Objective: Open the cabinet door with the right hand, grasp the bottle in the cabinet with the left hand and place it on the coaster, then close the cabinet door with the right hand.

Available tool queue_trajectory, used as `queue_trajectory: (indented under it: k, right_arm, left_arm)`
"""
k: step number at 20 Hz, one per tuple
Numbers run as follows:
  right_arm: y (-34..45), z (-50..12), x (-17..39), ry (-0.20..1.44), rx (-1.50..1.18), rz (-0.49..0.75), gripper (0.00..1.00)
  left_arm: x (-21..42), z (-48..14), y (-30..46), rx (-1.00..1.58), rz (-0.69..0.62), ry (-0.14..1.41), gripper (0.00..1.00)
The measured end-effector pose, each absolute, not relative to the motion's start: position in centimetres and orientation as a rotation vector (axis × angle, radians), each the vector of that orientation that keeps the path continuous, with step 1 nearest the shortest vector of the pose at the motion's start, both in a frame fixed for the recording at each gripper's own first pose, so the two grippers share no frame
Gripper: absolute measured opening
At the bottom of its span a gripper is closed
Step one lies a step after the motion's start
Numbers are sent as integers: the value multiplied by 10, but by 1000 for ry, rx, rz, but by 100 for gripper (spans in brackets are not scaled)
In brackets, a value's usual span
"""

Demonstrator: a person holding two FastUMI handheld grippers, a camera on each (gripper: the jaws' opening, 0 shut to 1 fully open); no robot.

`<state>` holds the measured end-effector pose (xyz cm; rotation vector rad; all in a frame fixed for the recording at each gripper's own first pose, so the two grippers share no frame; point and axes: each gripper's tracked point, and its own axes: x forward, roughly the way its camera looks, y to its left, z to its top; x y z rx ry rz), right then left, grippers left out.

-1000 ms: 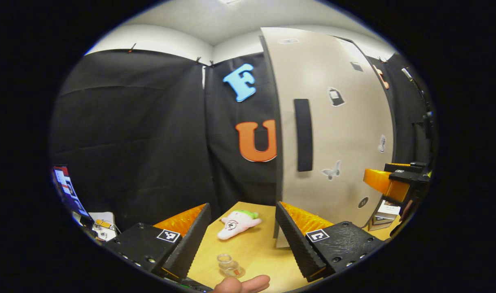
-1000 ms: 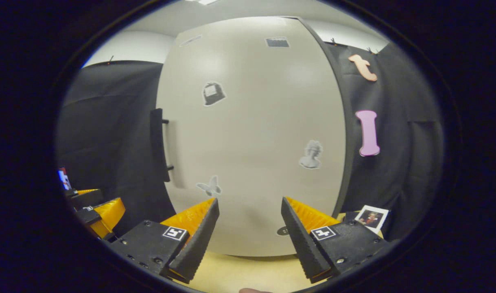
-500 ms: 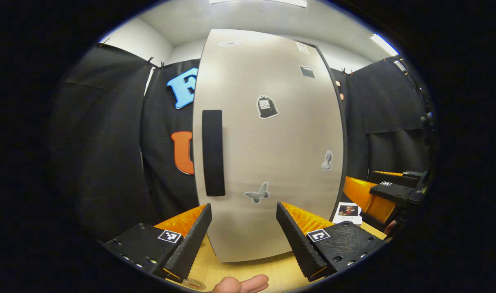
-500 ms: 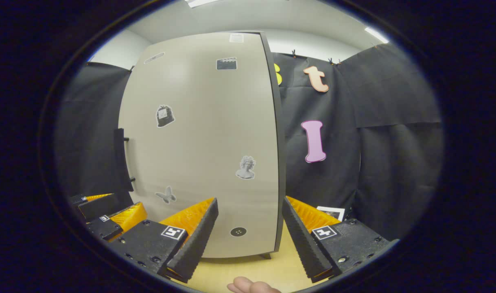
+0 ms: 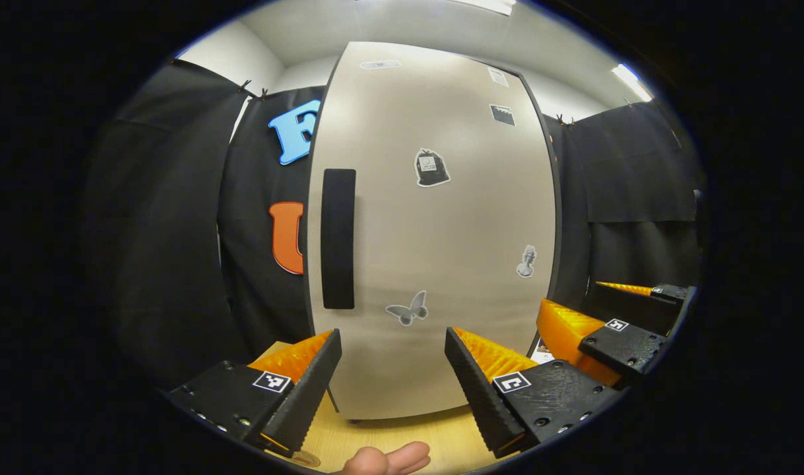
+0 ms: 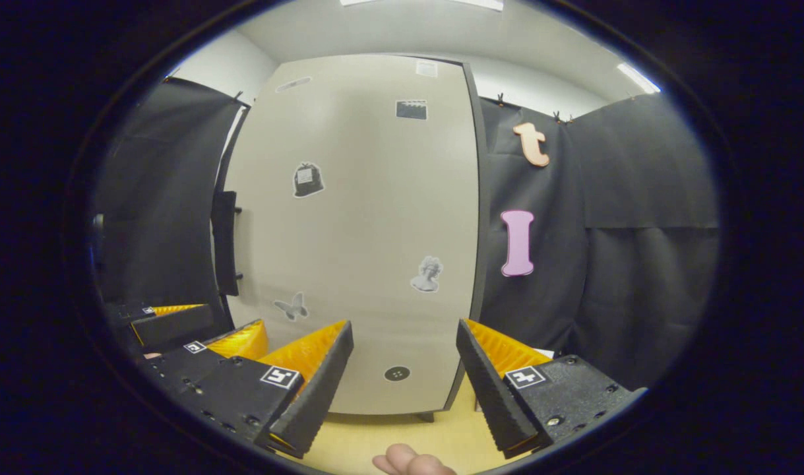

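The jaws of the left gripper (image 5: 393, 369) are spread wide and nothing is held between them. The jaws of the right gripper (image 6: 405, 369) are likewise parted and empty. Both pairs are pointed at the lower part of the cabinet door (image 5: 454, 231), close to it but not touching. A fingertip (image 5: 385, 458) of the holding hand is seen beneath each pair, over the desk (image 5: 402, 432).

The door is shut flush against the cabinet. The bottle's place cannot be told, since the inside is hidden. A small round rim (image 5: 304, 458) is seen at the desk's near edge, too cut off to be named as the coaster.

A shut door fits two stages: the bottle not yet fetched, or the bottle set down and the door closed again. No step can be settled between these. It is judged that any handling of the door is best done at the dark vertical handle (image 5: 338, 237) on its left edge, opposite the likely hinge side. The right jaws are aimed well to the right of that handle.

Counted: two grippers, one cabinet, one door, one handle, seven stickers (image 6: 307, 179) on the door.
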<state>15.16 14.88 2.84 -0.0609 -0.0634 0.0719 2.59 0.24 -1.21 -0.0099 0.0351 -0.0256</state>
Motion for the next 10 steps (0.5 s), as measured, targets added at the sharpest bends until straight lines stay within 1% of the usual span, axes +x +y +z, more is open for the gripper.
queue_trajectory:
  k: [7, 10]
  right_arm:
    - [149, 29, 134, -74, -45, 90, 98]
    - [140, 30, 127, -85, -45, 83, 99]
  left_arm:
    - [16, -2, 9, 8, 1, -1, 95]
    - [16, 0, 8, -46, 3, -5, 95]
